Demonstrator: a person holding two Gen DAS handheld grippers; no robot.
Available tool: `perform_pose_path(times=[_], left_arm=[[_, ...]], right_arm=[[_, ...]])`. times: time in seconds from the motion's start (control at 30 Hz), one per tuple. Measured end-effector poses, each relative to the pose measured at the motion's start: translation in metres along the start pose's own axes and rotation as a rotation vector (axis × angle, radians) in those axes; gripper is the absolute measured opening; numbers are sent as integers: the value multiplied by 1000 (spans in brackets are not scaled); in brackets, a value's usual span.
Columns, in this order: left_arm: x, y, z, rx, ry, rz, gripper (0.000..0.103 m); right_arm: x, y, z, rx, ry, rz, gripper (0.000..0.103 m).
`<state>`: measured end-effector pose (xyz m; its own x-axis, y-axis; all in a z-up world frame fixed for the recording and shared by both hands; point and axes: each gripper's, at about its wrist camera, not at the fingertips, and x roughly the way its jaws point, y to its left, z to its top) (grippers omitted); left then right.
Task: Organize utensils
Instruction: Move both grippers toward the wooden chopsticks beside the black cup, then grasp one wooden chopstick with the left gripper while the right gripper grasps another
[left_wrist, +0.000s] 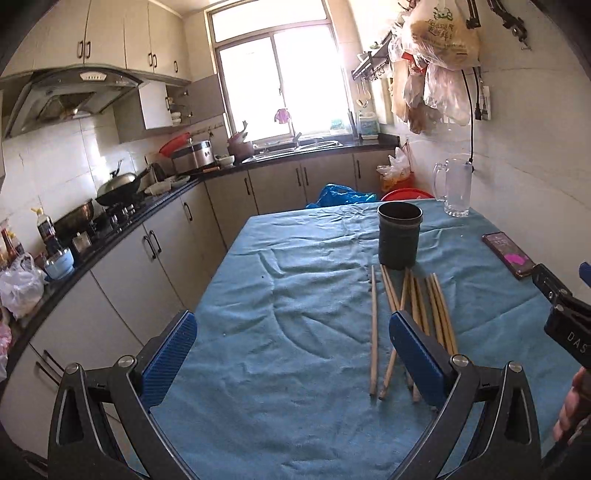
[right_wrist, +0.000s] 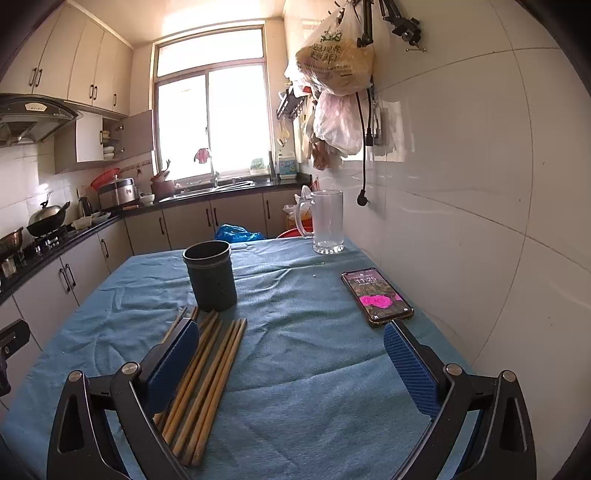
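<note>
Chopsticks (right_wrist: 207, 373) loose before holder (right_wrist: 210, 275) | hand-held grippers spread, holding nothing

Not much you can actually read here. Your phone (right_wrist: 376, 297), lying just ahead of your right gripper (right_wrist: 291, 362), shows a clock starting "11:2", last digit too blurry. The right gripper's body (left_wrist: 570, 332) has "DAS" in white letters. The hanging plastic bag (right_wrist: 334, 61) has green print, unreadable.
</note>
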<state>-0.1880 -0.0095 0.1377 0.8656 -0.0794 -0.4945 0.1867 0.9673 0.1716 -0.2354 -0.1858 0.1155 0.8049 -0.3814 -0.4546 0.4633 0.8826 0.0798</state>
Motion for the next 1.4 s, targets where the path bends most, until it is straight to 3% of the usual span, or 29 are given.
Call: perform_pose_path(times=[0.7, 0.83, 1.0, 1.4], left_arm=[[28, 11, -4, -44, 89, -34, 103], [42, 14, -4, -28, 106, -24, 103], [63, 14, -5, -17, 141, -13, 103], [112, 6, -13, -8, 252, -63, 103]], right_arm=[[-11, 11, 1, -32, -77, -18, 103], [12, 12, -1, -83, 10, -4, 103], [31, 9, -2, -100, 54, 1, 103], [74, 15, -14, -98, 189, 45, 103]])
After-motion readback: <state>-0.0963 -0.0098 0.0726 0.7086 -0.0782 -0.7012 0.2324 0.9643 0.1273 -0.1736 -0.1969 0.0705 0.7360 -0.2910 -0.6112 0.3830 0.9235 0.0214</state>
